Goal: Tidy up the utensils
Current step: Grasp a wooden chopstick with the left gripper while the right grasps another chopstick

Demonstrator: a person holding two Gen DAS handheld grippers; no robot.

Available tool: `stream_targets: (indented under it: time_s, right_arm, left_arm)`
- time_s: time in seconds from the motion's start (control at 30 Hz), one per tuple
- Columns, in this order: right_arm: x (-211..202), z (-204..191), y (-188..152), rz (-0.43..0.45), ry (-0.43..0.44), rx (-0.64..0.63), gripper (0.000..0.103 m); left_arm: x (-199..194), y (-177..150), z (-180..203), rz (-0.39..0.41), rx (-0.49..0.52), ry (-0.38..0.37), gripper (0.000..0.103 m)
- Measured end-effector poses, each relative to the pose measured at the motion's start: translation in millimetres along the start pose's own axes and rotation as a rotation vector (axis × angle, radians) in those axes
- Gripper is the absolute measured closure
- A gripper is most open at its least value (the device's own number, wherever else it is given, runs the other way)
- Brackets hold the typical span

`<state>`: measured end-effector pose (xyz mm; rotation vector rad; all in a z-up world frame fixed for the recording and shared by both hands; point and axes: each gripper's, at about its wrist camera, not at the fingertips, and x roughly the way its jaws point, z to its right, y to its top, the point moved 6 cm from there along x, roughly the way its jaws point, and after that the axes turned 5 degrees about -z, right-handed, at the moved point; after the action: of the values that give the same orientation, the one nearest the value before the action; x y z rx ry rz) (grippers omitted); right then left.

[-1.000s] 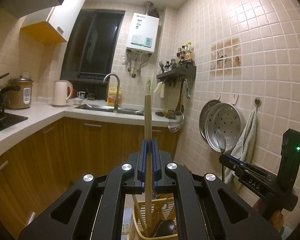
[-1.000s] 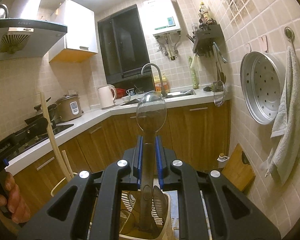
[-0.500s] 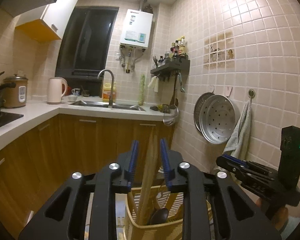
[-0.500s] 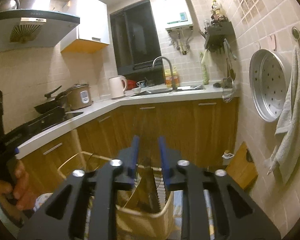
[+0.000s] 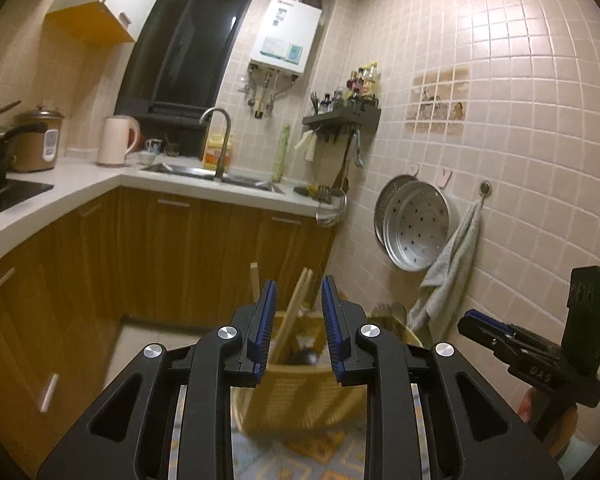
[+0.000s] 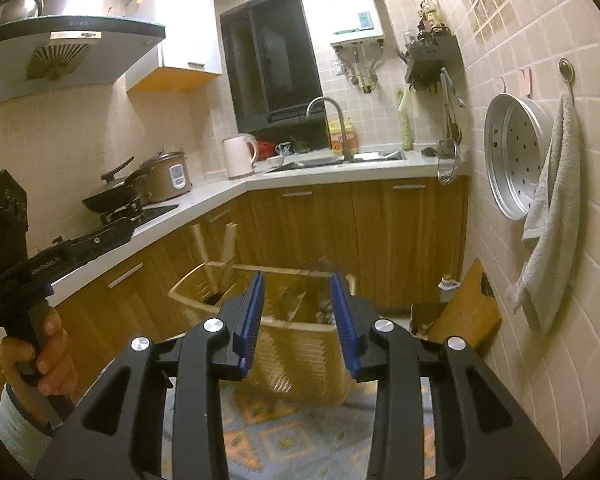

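Basket on floor ahead of both claws; chopsticks stand inside it; towel hangs right.

Each camera rides behind its own tongs and looks forward along them, slightly downward, with the yellow utensil basket close below. The left view faces the sink corner and the tiled right wall; the right view, beside it, also takes in the stove side. Both share the basket, sink, hanging steamer tray and towel.
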<state>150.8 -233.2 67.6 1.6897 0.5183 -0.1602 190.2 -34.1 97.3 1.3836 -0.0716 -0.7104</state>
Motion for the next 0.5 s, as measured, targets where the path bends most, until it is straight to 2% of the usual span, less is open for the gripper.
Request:
stream_targets:
  time_s: [0.1, 0.17, 0.33, 0.5]
  right_arm:
    - [-13.2, -14.1, -16.5, -0.062, -0.013, 0.003, 0.072]
    - [-17.2, -25.3, -37.4, -0.135, -0.003, 0.010, 0.072]
    - [-22.7, -47.9, -91.8, -0.291, 0.023, 0.037, 0.072]
    - [-33.1, -62.2, -147.9, -0.412, 0.018, 0.079, 0.072]
  left_arm:
    - [-12.4, -16.9, 7.6, -0.102, 0.004, -0.011, 0.077]
    - [-19.4, -34.3, 9.5, -0.180, 0.000, 0.012, 0.077]
    - [-37.2, -77.9, 14.6, -0.277, 0.010, 0.043, 0.077]
    - [-35.7, -120.6, 21.0, -0.392, -0.003, 0.021, 0.077]
